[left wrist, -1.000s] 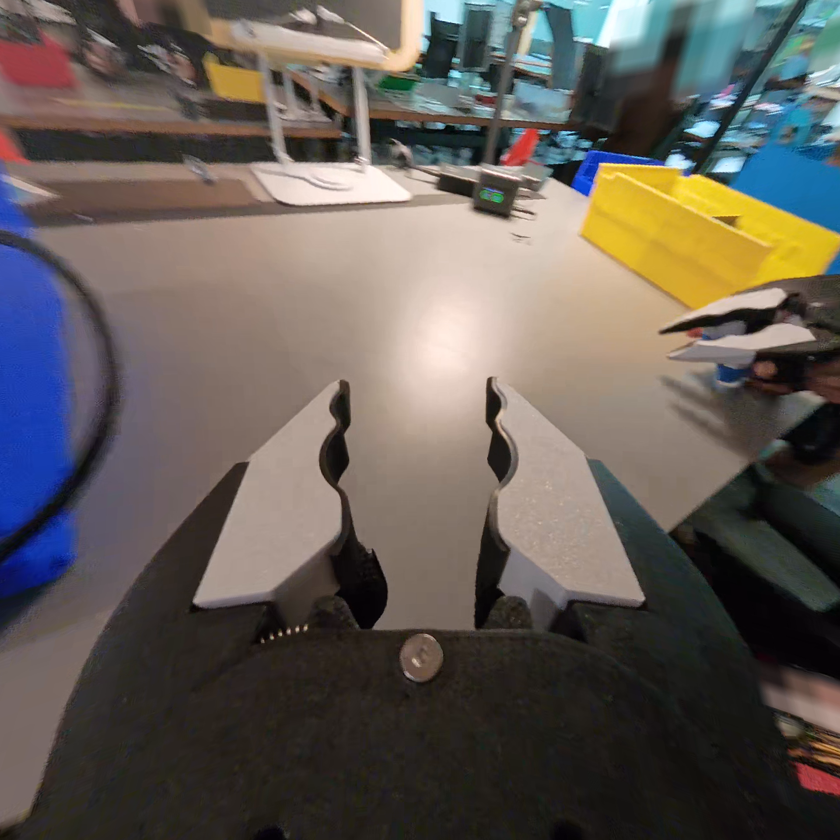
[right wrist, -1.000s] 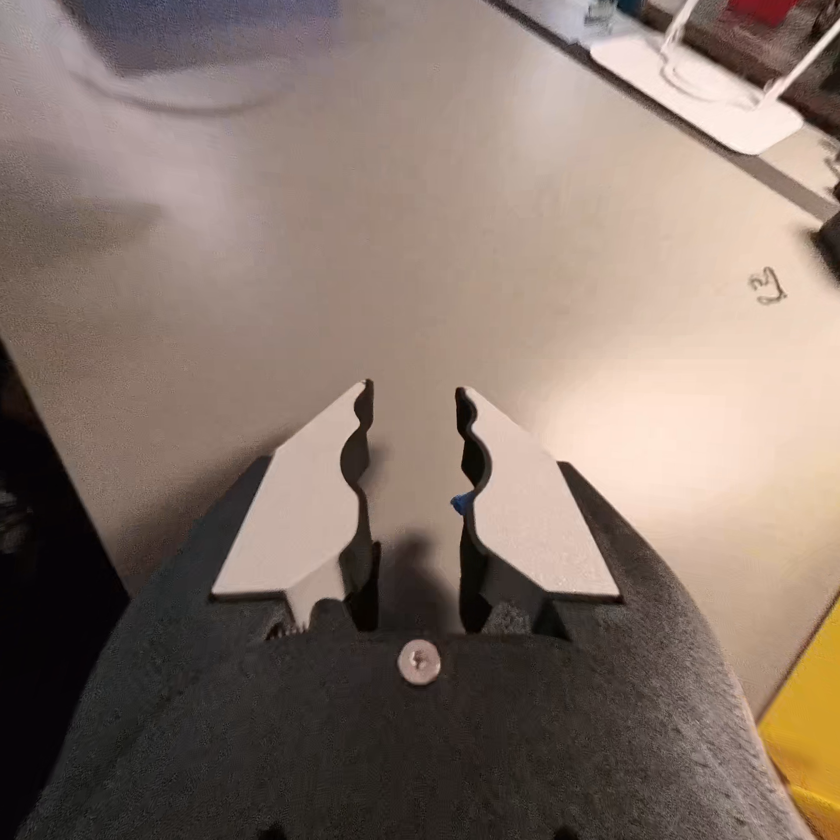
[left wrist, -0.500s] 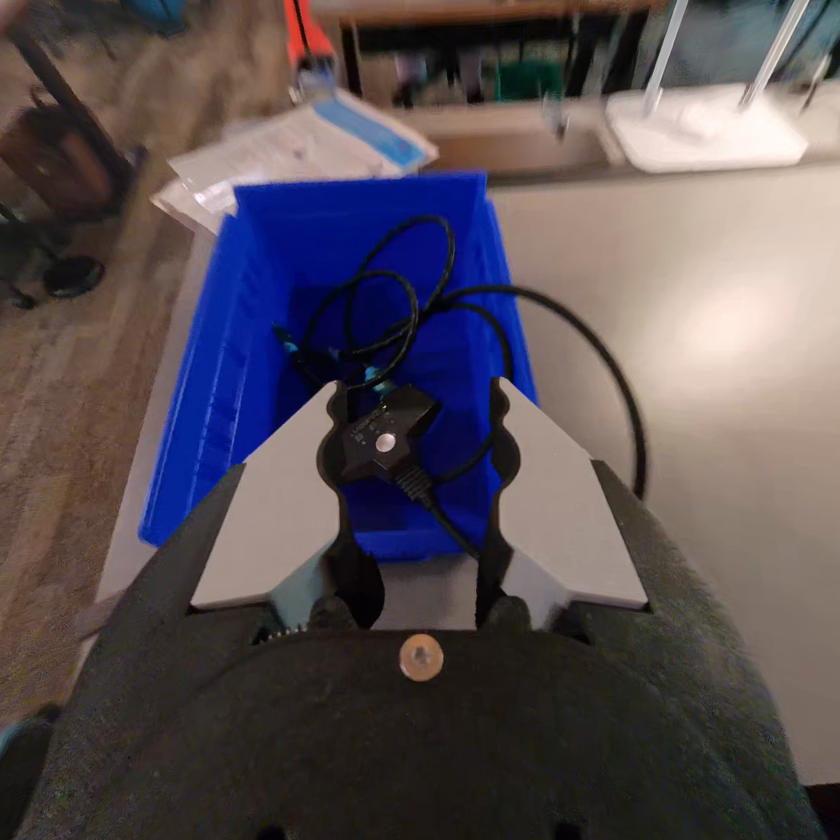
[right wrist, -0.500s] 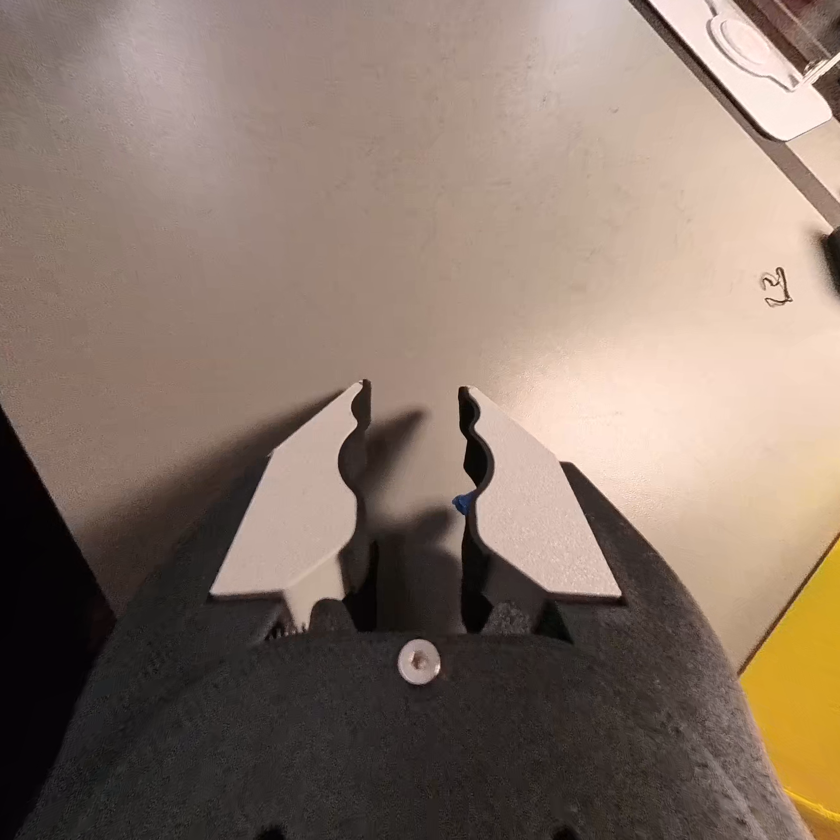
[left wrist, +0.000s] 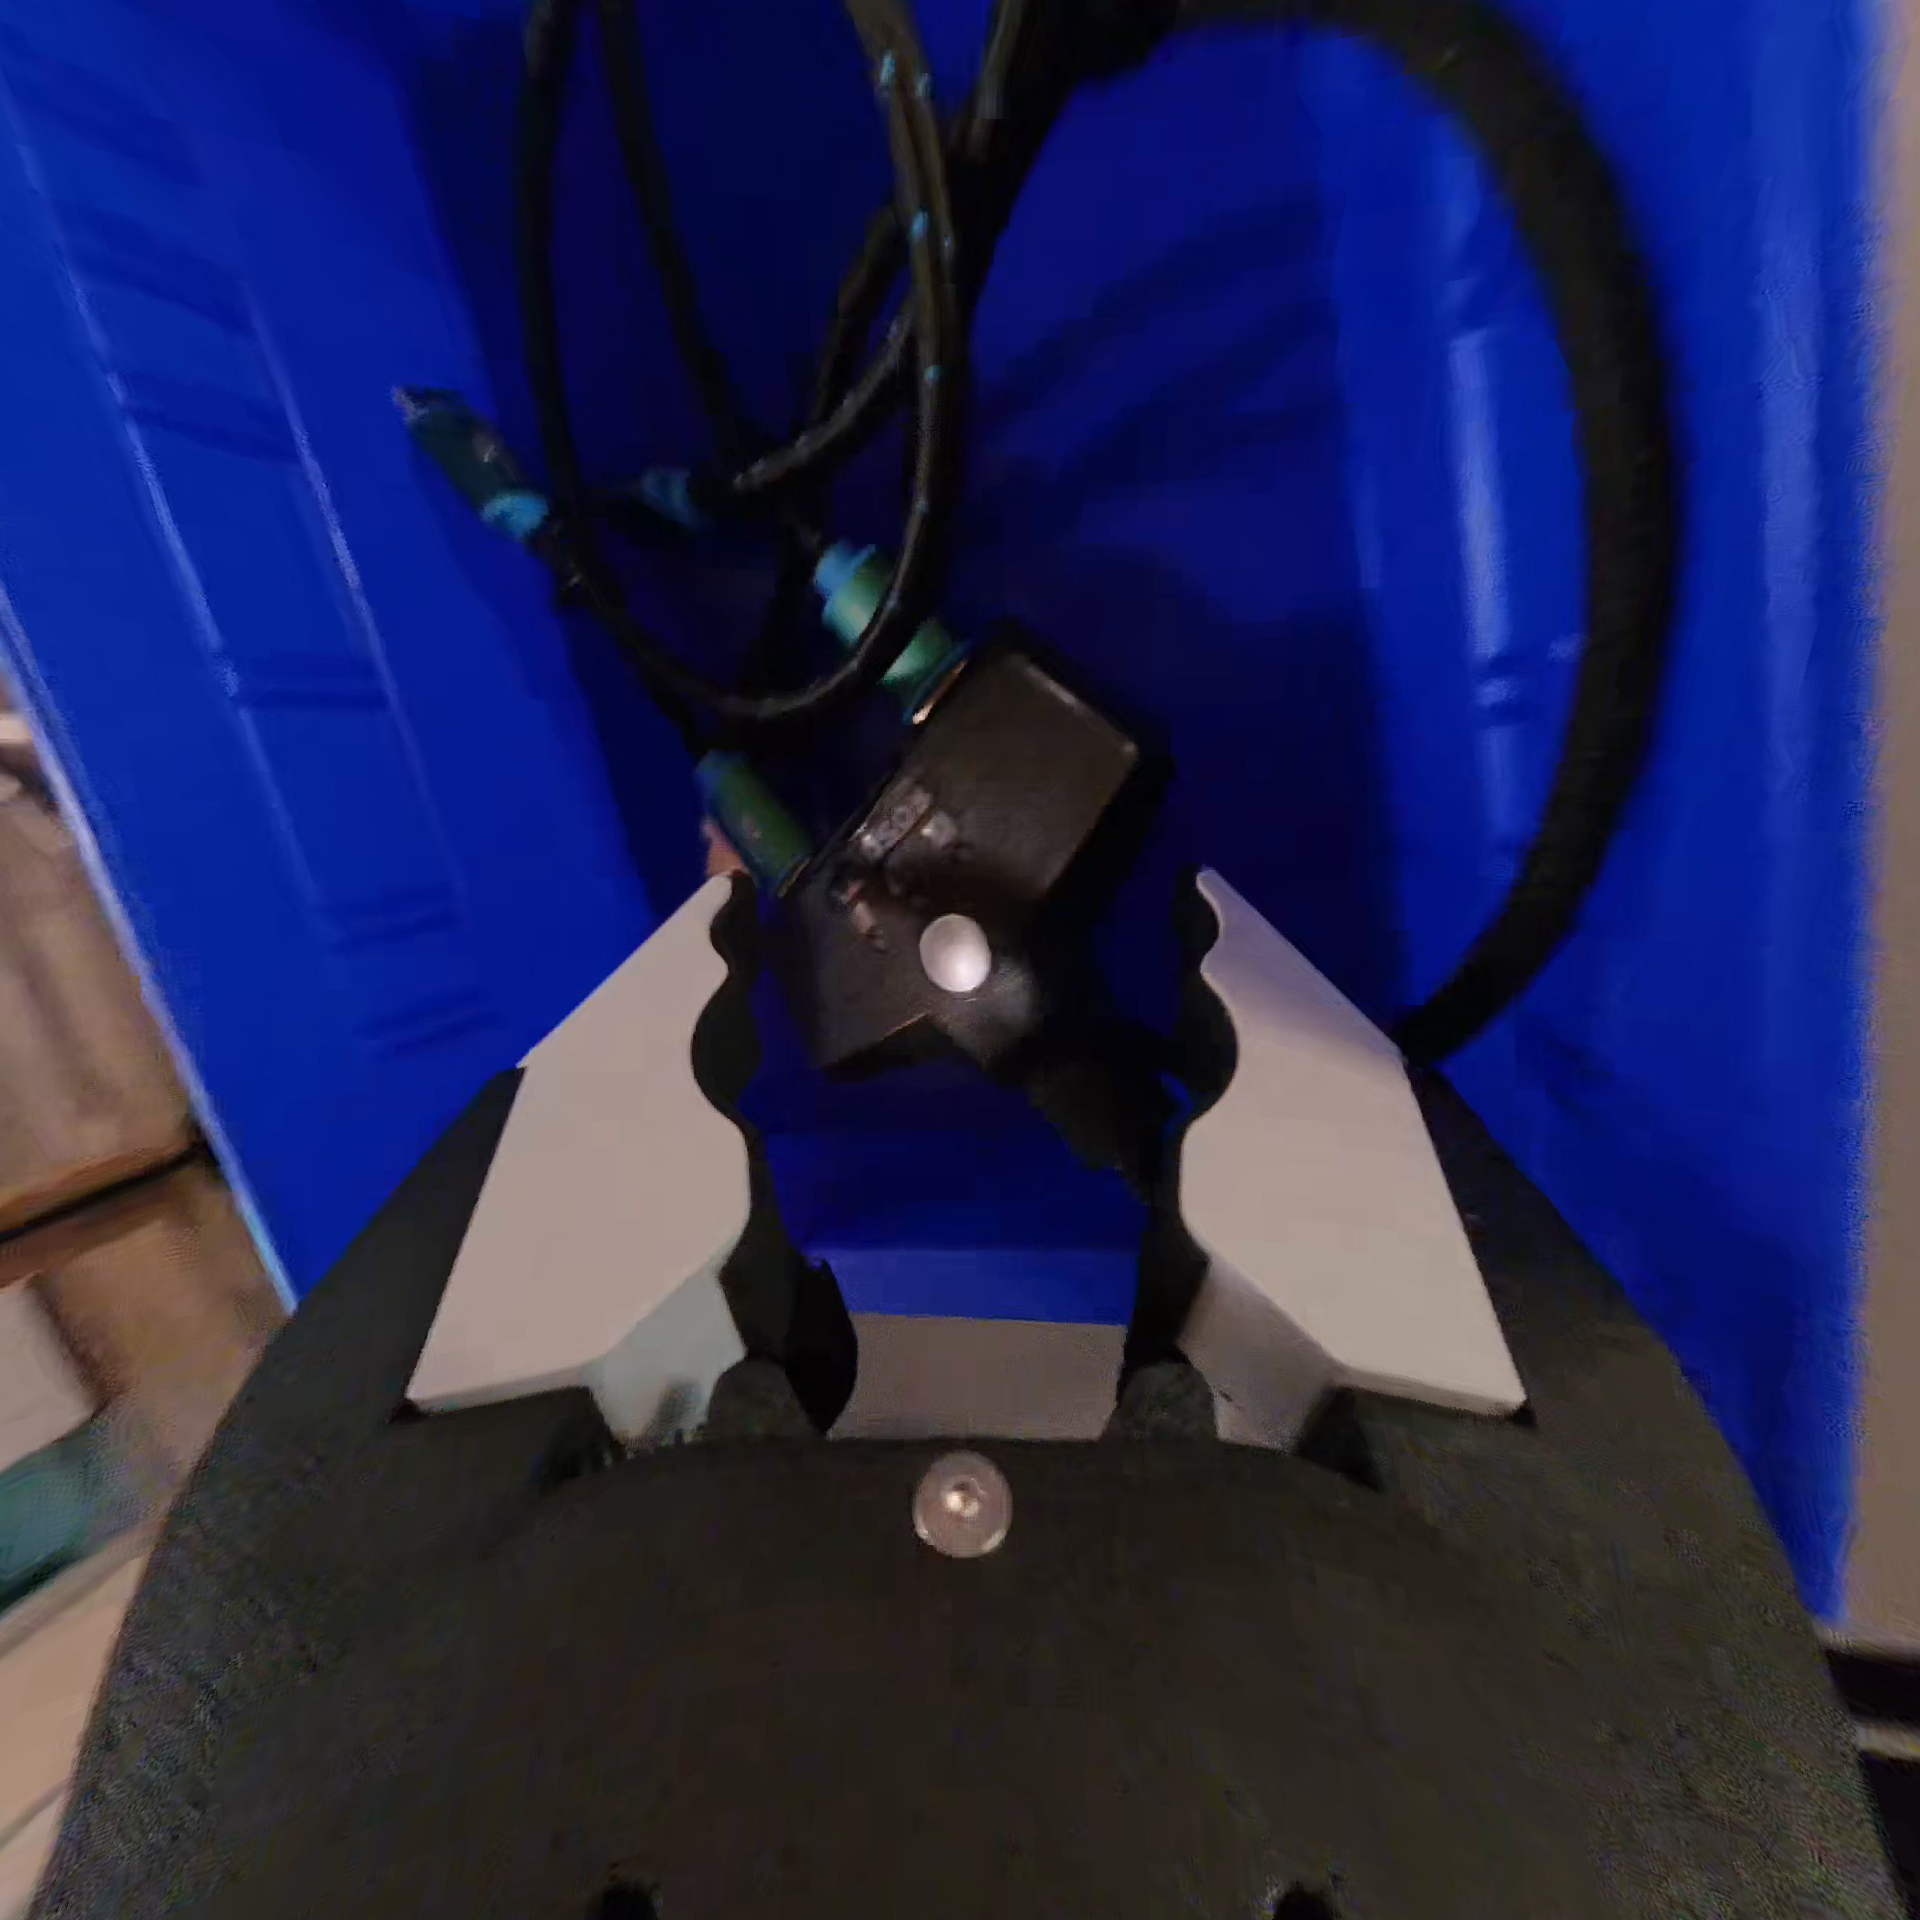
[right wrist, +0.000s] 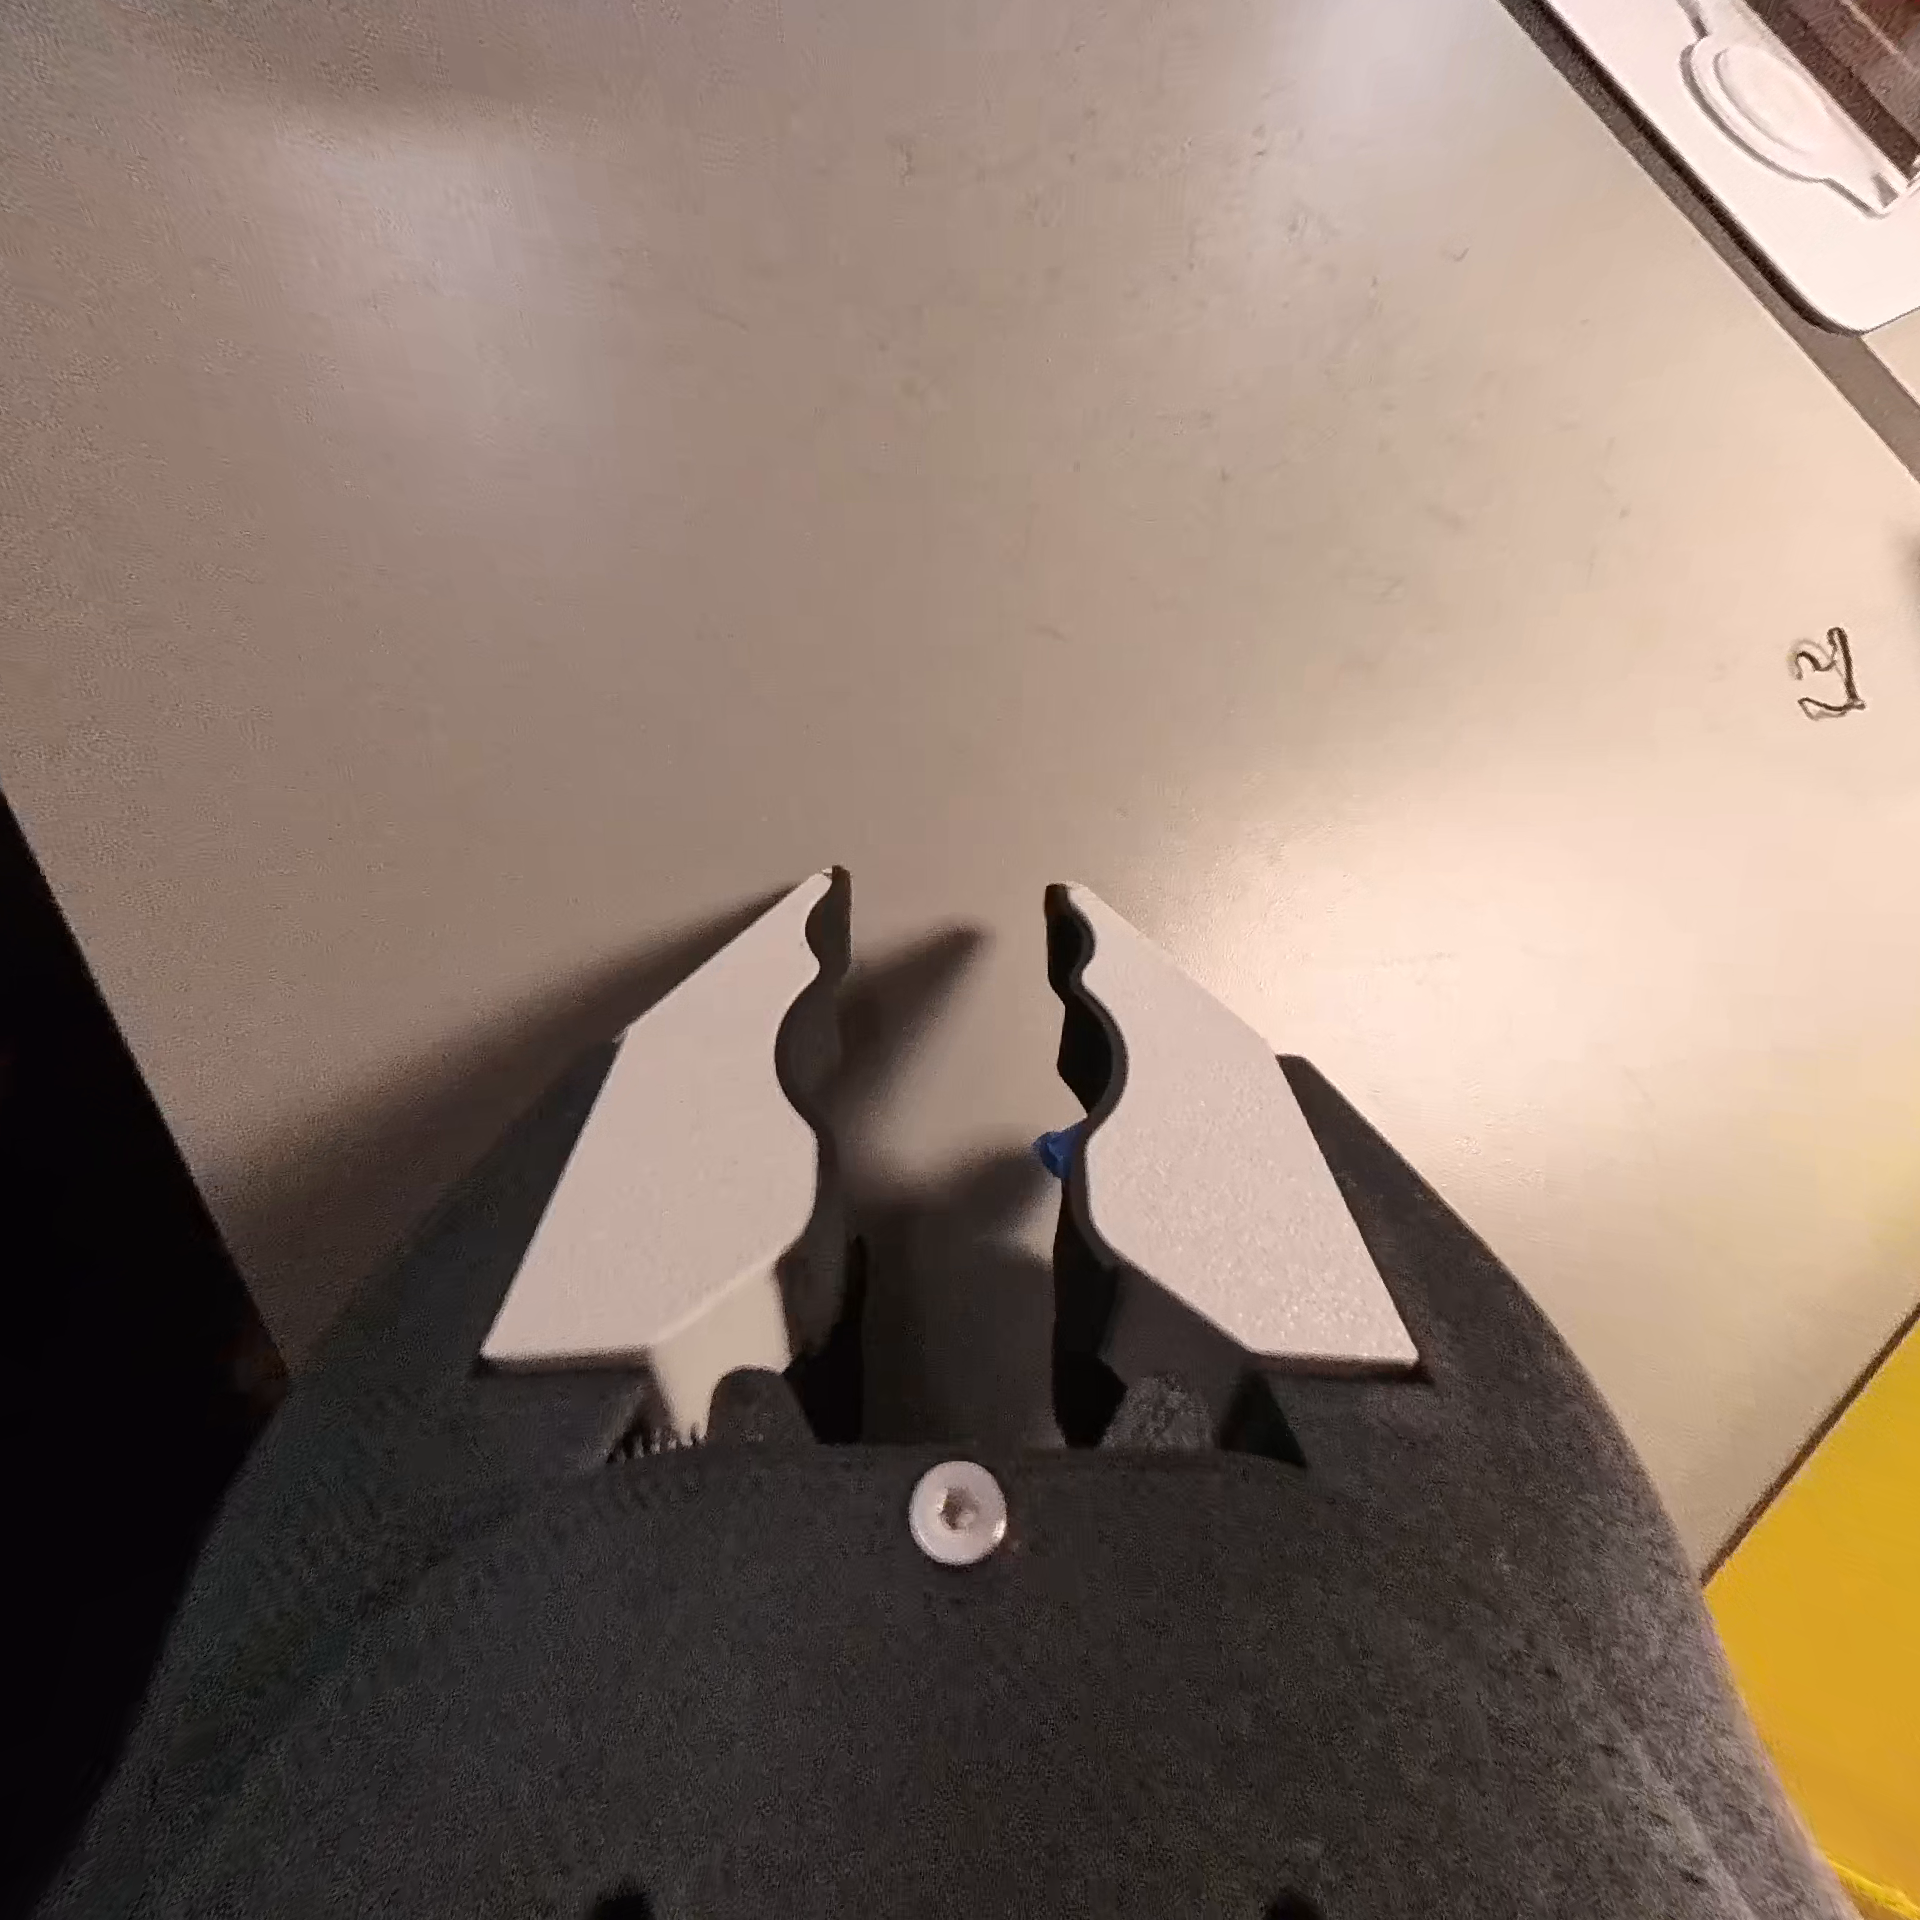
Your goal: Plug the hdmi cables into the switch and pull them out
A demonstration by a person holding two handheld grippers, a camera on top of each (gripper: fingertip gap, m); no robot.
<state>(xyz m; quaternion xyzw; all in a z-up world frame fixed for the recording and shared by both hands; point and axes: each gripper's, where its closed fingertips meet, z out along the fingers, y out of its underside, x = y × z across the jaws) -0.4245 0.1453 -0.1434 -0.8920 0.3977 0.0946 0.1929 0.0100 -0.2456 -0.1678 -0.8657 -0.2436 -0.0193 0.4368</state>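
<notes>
surface: grey tabletop (right wrist: 935,468), white stand base (right wrist: 1766,156) at far right corner, yellow bin (right wrist: 1849,1558) edge at near right
bin: blue plastic bin (left wrist: 312,623), sits on the table, fills the left wrist view
switch: black hdmi switch (left wrist: 966,862) lying tilted inside the blue bin, round silver button on top
cables: black hdmi cables (left wrist: 914,312) looped in the bin; two teal-collared plugs seated in the switch's upper-left side, a thick black lead runs off its lower right
left gripper (left wrist: 961,894): jaws spread, nothing gripped, switch sits between the tips, contact unclear
right gripper (right wrist: 945,883): jaws apart, empty, over bare table
misc: small black squiggle (right wrist: 1834,675) on the table at right
</notes>
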